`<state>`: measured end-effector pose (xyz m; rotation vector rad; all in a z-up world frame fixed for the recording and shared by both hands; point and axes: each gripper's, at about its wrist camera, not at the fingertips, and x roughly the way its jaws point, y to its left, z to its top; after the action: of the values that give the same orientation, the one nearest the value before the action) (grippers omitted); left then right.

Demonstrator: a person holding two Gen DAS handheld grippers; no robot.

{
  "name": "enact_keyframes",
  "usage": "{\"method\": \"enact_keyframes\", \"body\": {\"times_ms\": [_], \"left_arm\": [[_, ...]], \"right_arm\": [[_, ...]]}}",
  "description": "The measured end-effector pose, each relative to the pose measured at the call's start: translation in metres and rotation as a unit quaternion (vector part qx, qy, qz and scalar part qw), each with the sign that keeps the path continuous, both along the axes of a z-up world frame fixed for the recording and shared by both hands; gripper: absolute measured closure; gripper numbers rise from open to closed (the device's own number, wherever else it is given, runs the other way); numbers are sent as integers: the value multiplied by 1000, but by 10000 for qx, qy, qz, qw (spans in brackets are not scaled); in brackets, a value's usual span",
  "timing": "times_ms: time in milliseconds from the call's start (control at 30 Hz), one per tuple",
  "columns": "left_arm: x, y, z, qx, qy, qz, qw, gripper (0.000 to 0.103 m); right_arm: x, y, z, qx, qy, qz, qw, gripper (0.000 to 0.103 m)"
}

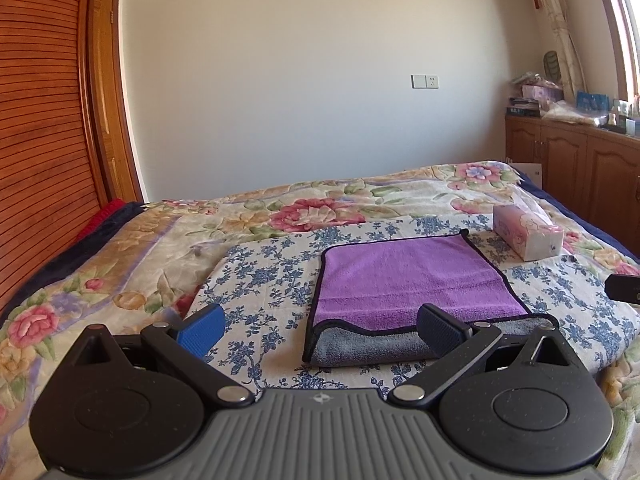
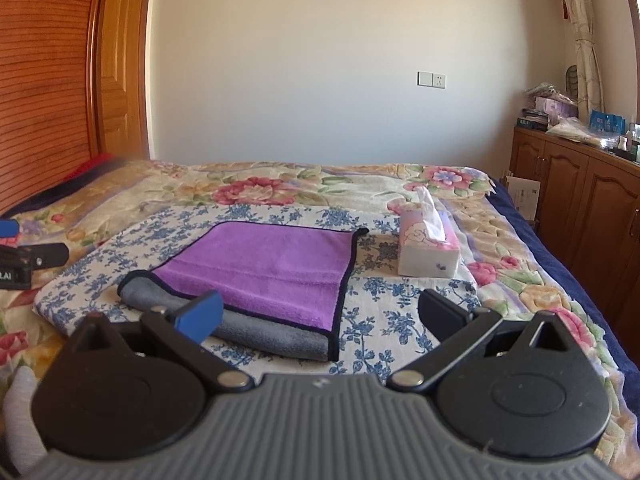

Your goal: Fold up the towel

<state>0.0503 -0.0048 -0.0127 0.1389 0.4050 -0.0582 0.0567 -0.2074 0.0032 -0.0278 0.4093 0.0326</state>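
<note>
Both grippers' fingers are spread wide, holding nothing: the left gripper and right gripper hover just before the towel. It lies folded on the blue-flowered cloth atop the bed, purple side up, black-edged, its grey underside showing along the near fold.

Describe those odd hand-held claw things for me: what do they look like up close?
Both look alike. The left gripper and the right gripper each have a ribbed grey body, two round black discs and black link arms with silver rivets. Each has two flat, textured fingers, one bright blue, the other dark navy or black. A small emblem marks the grey body. No cables or sleeves show.
</note>
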Motion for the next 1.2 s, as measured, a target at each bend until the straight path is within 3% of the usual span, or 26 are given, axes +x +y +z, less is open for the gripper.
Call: {"method": "enact_keyframes", "body": {"times_ms": [300,900,1000,1200], "left_arm": [[19,-3,-5,26,184,-131,9997,0],[69,-1,-22,169,499,-288,9982,0],[78,-1,-26,229,582,-302,9976,0],[94,2,-32,167,691,-350,9969,0]], "right_arm": [[18,0,-7,-188,196,178,9995,0],[59,-7,-23,101,742,637,9952,0],[66,-8,-27,95,802,685,9944,10],[78,-10,-34,145,959,712,9927,11]]}}
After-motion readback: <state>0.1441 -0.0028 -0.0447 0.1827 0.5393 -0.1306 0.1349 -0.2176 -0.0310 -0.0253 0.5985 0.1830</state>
